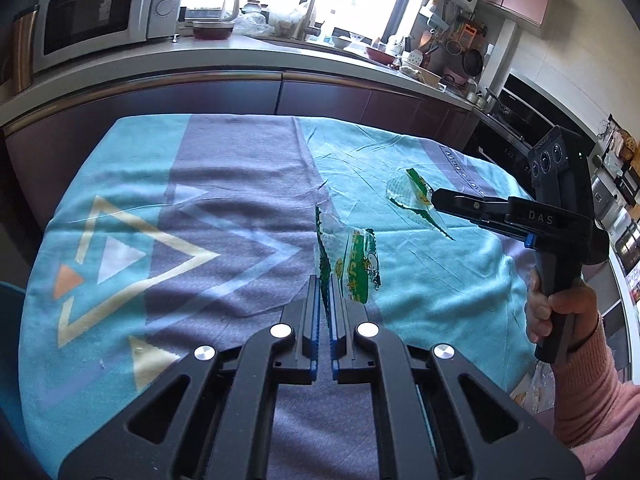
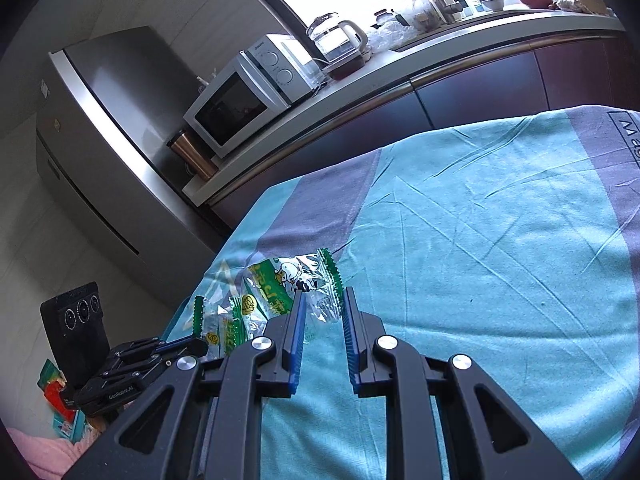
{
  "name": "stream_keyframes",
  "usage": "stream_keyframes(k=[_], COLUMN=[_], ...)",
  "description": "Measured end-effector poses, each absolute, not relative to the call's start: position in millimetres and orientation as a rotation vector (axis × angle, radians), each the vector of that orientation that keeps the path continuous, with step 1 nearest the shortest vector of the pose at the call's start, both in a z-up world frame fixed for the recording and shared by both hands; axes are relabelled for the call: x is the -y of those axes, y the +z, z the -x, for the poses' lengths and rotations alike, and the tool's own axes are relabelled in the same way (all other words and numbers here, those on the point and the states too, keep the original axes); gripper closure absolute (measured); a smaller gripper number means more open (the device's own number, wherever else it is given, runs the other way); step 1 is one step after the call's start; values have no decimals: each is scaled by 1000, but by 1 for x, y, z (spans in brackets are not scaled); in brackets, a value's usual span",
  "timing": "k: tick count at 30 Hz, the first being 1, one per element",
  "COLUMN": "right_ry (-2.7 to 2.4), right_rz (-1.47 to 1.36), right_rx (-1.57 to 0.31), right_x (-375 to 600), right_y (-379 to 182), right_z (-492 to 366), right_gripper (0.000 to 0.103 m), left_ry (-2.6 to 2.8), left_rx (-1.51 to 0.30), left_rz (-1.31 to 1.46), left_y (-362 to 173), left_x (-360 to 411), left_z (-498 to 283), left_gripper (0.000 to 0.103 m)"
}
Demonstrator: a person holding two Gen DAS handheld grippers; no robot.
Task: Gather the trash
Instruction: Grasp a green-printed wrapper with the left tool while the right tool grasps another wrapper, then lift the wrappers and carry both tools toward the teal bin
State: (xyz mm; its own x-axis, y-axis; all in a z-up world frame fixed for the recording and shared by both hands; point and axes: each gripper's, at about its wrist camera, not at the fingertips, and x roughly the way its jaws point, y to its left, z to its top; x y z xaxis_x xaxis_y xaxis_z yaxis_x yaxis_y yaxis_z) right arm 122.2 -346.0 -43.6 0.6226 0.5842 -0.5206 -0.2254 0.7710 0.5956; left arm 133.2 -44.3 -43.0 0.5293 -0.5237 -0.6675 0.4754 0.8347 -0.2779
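Note:
Two clear candy wrappers with green print are held above a teal and purple tablecloth (image 1: 440, 288). My left gripper (image 1: 325, 280) is shut on one wrapper (image 1: 358, 264), which stands up from its fingertips. To the right, my right gripper (image 1: 434, 200) pinches the second wrapper (image 1: 408, 192) at its tip. In the right wrist view the right gripper (image 2: 323, 296) has that cow-printed wrapper (image 2: 280, 280) between its narrow-set blue pads. The left gripper (image 2: 200, 344) shows at lower left with its wrapper (image 2: 218, 326).
A kitchen counter runs behind the table with a microwave (image 1: 96, 16) and a glass kettle (image 1: 212, 0). A steel fridge (image 2: 112, 128) stands left of it and an oven (image 1: 516, 116) at the right. A hand in a pink sleeve (image 1: 560, 312) grips the right tool.

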Motion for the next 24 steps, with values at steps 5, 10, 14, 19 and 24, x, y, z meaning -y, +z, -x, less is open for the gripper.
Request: stream_keyframes(k=[5, 10, 14, 19, 24], right_ry=[518, 553, 579, 617, 654], right_rz=[-496, -482, -465, -455, -442], right_rx=[-765, -767, -773, -779, -788], right_x=[328, 310, 293, 273, 253], right_y=[-39, -35, -34, -32, -30], right_z=[-120, -119, -118, -117, -117], right_gripper=[86, 86, 86, 86, 86], left_ry=[-547, -512, -492, -463, -434], left_rx=[-802, -780, -767, -747, -723], left_rz=[101, 119, 128, 140, 152], left_y=[-38, -33, -30, -25, -19], left_x=[14, -8, -21, -38, -56], left_z=[-128, -120, -113, -106, -99], left_gripper=[99, 99, 99, 99, 99])
